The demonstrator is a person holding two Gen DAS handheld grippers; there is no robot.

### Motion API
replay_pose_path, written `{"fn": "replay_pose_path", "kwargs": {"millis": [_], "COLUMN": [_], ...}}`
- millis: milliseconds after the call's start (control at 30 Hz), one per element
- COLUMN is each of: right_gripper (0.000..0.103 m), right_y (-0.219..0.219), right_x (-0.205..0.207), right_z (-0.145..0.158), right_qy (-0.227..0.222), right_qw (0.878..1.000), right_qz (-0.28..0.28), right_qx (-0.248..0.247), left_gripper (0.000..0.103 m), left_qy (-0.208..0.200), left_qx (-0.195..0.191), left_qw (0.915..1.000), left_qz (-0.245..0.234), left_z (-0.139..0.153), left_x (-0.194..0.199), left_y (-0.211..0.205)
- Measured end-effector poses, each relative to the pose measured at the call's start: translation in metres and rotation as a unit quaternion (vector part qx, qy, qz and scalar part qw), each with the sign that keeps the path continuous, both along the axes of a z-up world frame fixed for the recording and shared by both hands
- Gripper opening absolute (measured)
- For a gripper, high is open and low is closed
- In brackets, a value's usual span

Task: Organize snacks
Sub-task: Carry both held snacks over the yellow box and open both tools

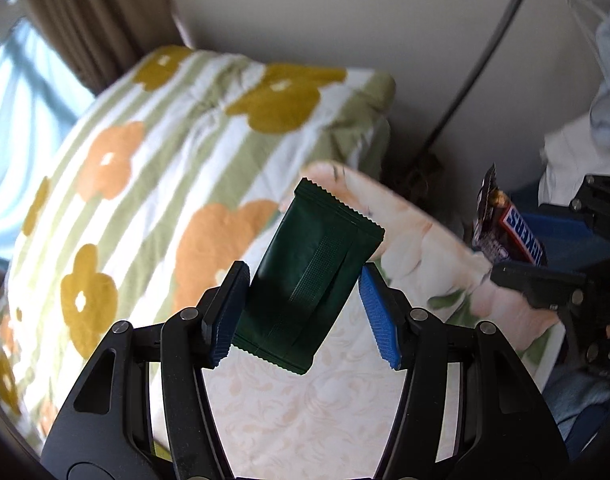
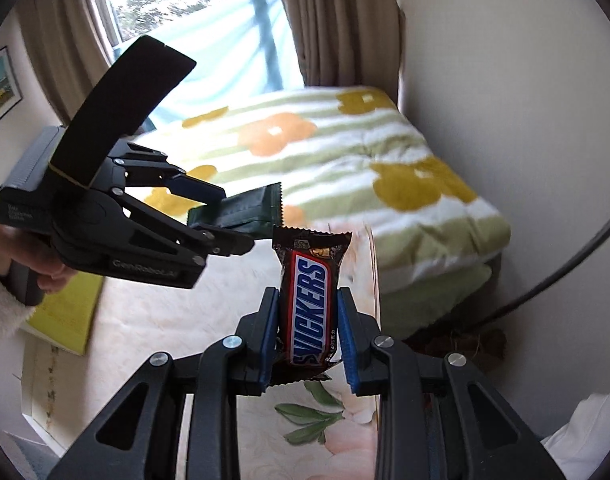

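Bedroom corner: curtained window, pale wall, bed under a striped flower blanket (image 1: 177,152), and below both hands a floral-cloth tabletop (image 1: 305,412).

Left hand-held gripper (image 1: 305,312): jaws at a middling gap, clamped on a dark green snack packet (image 1: 309,280). The packet sits crosswise and tilted between the blue pads, its far serrated end poking up and away from the fingers, its near end hanging just inside them. Flat foil pouch, back seam facing the camera, no print legible. In the right wrist view it sticks out past the fingertips and is pinched on both sides.

Right hand-held gripper (image 2: 309,332): jaws drawn in narrow, pads pressing both long sides of a Snickers bar (image 2: 309,304). Bar stands roughly upright along the fingers, logo facing the camera, top crimp above the fingertips, bottom crimp below the pads. Wrapper looks intact, slightly puffed.

Both snacks are up in the air, clear of the cloth, the two grippers near each other: green packet just left of and beyond the Snickers bar in the right wrist view. A person's hand (image 2: 45,276) in a fuzzy white sleeve holds the left unit.

Progress, my read: pick-up step done for these two items, placing not done. No bin, tray or box shows in either view, so I cannot tell the destination, nor how many snacks are already sorted. A yellow-green booklet (image 2: 65,316) lies on the cloth below the left gripper; a dark cable (image 1: 481,56) runs up the wall to the right.
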State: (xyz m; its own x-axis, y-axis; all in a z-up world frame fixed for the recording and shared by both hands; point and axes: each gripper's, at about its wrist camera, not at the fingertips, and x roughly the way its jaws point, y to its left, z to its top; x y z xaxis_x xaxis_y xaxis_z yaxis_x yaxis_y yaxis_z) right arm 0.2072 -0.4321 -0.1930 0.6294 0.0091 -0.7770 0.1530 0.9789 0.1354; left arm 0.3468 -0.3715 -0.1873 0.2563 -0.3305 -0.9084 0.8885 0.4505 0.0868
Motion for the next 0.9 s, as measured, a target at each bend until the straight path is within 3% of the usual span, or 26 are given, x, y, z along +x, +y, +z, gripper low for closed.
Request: {"fn": "replay_pose_path", "kwargs": {"millis": [200,433,600,900], "right_gripper": [0.026,0.026,0.026,0.026], "right_y": [0.013,0.05,0.091,0.214], "right_x": [-0.001,0.015,0.03,0.063], "right_z": [0.048,0.082,0.098,0.112], "right_qy": [-0.045,-0.079,-0.099,-0.105], "right_qw": [0.997,0.988,0.98,0.964], "right_qz": [0.056,0.132,0.172,0.243], "right_qx": [-0.011,-0.012,0.0,0.016], "left_gripper": [0.053,0.053,0.053,0.054], "left_qy": [-0.032,-0.065,-0.07,-0.076], "left_qx": [-0.036,-0.047,-0.052,-0.062], "left_qw": [0.9956,0.9803,0.9643,0.9288], "left_qz": [0.081,0.18,0.25,0.357], "left_z": [0.052,0.091,0.106,0.12], "left_x": [-0.006,-0.009,-0.007,0.004], "left_y": [0.037,0.118,0.198,0.365]}}
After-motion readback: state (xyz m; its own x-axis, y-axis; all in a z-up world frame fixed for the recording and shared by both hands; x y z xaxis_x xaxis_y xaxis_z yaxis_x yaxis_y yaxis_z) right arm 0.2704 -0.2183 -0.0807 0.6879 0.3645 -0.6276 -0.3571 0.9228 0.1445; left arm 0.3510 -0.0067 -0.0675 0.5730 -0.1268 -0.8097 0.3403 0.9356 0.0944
